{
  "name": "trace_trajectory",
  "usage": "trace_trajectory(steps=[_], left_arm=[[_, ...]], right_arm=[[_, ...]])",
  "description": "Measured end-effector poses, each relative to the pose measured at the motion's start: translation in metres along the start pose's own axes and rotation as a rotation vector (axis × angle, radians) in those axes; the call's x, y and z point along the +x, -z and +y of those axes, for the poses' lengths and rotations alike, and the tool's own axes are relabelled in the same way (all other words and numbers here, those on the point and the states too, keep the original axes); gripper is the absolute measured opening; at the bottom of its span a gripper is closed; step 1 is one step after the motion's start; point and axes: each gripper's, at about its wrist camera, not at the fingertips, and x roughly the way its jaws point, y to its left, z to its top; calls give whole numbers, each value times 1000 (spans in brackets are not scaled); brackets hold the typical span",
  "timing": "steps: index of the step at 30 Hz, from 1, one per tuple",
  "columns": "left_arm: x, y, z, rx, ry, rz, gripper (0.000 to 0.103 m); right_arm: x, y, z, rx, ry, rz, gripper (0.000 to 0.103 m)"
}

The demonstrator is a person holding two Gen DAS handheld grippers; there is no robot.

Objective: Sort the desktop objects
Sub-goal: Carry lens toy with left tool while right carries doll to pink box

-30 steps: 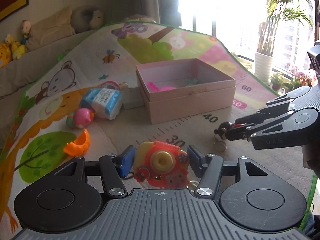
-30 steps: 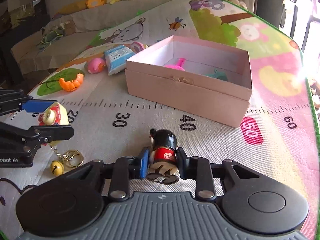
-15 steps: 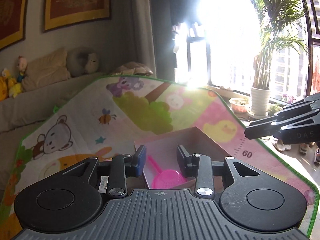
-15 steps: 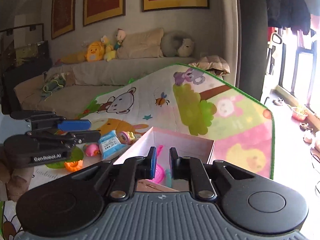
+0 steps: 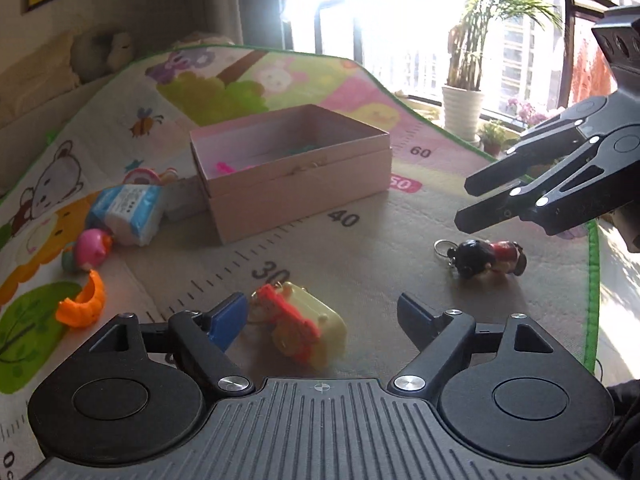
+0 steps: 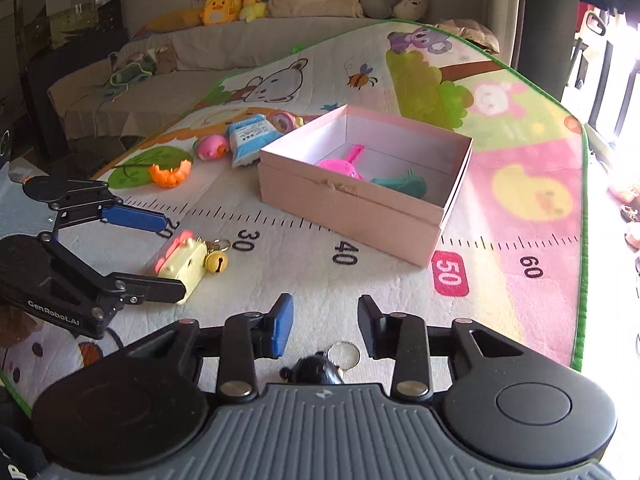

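Both grippers have just opened: left gripper (image 5: pixel 320 314) wide around the toy camera (image 5: pixel 298 330), right gripper (image 6: pixel 325 322) released above the doll keychain (image 5: pixel 486 260). I'd square each up before clamping, then carry to the pink box (image 6: pixel 352 208)

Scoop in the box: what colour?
Bright pink. The scoop lies inside the pale pink box; the right wrist view shows it best.

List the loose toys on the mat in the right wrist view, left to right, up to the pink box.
Orange peel-shaped toy → yellow camera keychain → pink ball toy → blue tissue pack → pink box.
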Motion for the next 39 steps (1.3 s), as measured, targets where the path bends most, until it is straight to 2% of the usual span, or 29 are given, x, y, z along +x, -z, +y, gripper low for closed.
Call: trace_trajectory(steps=[2,8,12,14,16,18,23,25,27,28,29,32,36,39], left_arm=[[7,1,-1,19,-5,6,89],[34,1,20,-86,73,63,89],[33,4,18,-118,118,67,86],[29,6,16,-112,138,60,79],[28,8,13,-112,127,69,65],[31,9,12,-112,100,68,62],[33,6,10,-111,98,64,60],[32,6,8,-102,82,66,54],[30,6,7,-108,72,70,49],[29,6,7,-113,68,73,42],[27,6,8,-117,63,75,39],[19,5,6,-108,52,73,30],[1,-4,4,-83,29,41,30],[-17,-24,4,-52,-5,-26,30]], right_arm=[[-4,7,2,3,-8,3,56],[-2,25,16,-35,-22,29,57],[4,30,20,-45,-22,42,57],[7,31,21,-56,-14,42,57],[9,31,21,-67,-8,40,58],[11,32,21,-71,0,39,59],[19,34,16,-75,13,61,59],[23,35,13,-70,19,76,59],[26,35,10,-66,17,95,55],[25,34,10,-64,9,101,39],[24,34,10,-62,-4,108,30],[15,33,15,-82,-8,96,29],[-4,23,15,-71,-26,54,29],[-27,3,7,-41,-18,-35,29]])
